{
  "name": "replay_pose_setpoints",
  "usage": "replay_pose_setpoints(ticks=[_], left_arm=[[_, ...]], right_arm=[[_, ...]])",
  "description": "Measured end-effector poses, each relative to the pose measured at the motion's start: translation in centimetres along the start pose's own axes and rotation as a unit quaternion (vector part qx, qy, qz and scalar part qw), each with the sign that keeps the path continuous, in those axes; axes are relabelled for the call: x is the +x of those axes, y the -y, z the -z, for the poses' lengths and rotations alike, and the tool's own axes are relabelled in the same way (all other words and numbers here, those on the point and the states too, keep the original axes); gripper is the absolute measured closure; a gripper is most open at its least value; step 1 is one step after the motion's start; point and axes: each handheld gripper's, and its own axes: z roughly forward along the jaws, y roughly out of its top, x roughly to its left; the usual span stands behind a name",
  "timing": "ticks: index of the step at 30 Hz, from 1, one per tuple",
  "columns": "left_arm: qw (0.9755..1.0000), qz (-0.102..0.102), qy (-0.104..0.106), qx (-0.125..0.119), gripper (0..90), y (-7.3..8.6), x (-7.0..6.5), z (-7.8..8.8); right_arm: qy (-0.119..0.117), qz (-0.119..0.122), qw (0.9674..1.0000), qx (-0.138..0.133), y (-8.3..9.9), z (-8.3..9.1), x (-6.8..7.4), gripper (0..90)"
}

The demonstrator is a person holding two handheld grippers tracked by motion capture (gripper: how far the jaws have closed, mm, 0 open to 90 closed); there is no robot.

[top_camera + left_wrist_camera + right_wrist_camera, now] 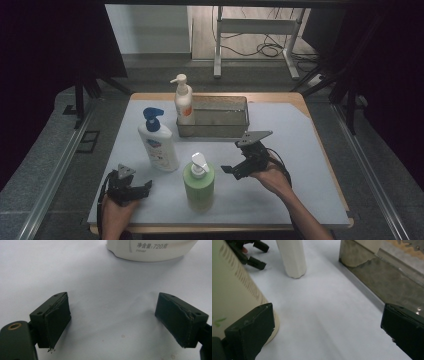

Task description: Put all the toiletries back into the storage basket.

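A green pump bottle point(199, 184) stands at the front middle of the mat. Left of it and farther back is a white bottle with a blue pump point(159, 145), and a white bottle with an orange label point(183, 104) stands at the left end of a clear bin point(215, 119). My left gripper point(146, 188) rests low at the front left, open and empty point(112, 315), facing the base of the blue-pump bottle point(150, 250). My right gripper point(233, 160) hovers open point(327, 325) just right of the green bottle point(234, 290), with the bin point(387, 272) on its other side.
The pale mat point(300, 165) covers a wooden table, with bare mat on the right half and along the front. Dark curtains flank the table, and a desk frame with cables stands on the floor beyond it. In the right gripper view the other gripper point(249, 250) appears far off.
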Motion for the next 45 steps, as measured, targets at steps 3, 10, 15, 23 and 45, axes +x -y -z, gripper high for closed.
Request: replay_pose_setpoints(ticks=[3, 10, 15, 23, 45], left_arm=[[1.0000, 0.000, 0.000, 0.000, 12.5, 0.0, 0.0, 0.0], [1.0000, 0.000, -0.001, 0.000, 12.4, 0.0, 0.0, 0.0], [1.0000, 0.003, -0.001, 0.000, 12.5, 0.0, -0.1, 0.0], [1.0000, 0.003, -0.001, 0.000, 12.5, 0.0, -0.1, 0.0], [1.0000, 0.003, -0.001, 0.000, 12.5, 0.0, -0.1, 0.0]], right_arm=[[-0.003, 0.003, 1.0000, 0.001, 0.5, 0.1, 0.5, 0.0], [-0.018, 0.000, 0.9998, 0.002, 1.4, 0.4, 1.4, 0.0], [-0.030, 0.005, 0.9995, 0.003, 1.6, 0.7, 2.4, 0.0], [-0.049, 0.016, 0.9987, 0.006, 1.4, 0.5, 4.6, 0.0], [-0.095, 0.072, 0.9929, 0.000, -1.4, -1.1, 9.3, 1.0]])
